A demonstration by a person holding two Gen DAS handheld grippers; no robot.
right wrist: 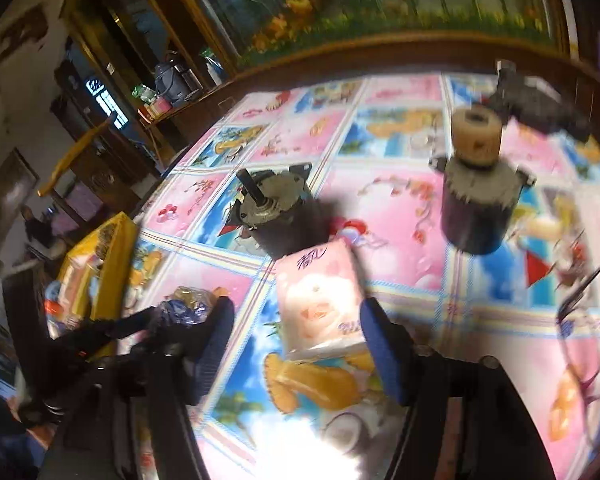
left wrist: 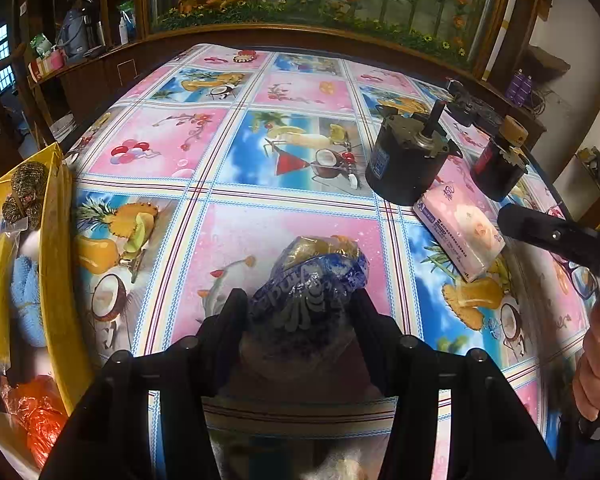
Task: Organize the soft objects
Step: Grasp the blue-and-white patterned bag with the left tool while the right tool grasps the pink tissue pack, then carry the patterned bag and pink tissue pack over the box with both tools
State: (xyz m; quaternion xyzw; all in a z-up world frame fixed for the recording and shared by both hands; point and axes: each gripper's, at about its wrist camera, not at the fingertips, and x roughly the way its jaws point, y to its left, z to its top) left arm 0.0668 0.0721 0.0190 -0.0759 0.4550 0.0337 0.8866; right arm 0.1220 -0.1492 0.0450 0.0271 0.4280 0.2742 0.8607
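The left gripper (left wrist: 300,304) has its fingers (left wrist: 232,312) clenched on a blue plastic-wrapped packet (left wrist: 320,268), held low over the surface (left wrist: 260,220). At nine o'clock from it sits a yellow tray (left wrist: 56,240) filled with soft items. The right gripper (right wrist: 296,340) has its fingers (right wrist: 384,344) spread apart on either side of a pink tissue pack (right wrist: 320,300), which lies on the surface just at six o'clock of a black motor (right wrist: 280,216). A second motor (right wrist: 476,200) stands at three o'clock.

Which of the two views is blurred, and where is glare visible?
Right wrist view: motion blur smears the pink tissue pack and both motors, with white glare burning out the tablecloth at the bottom. Left wrist view: sharp, only soft sheen on the blue plastic bag.
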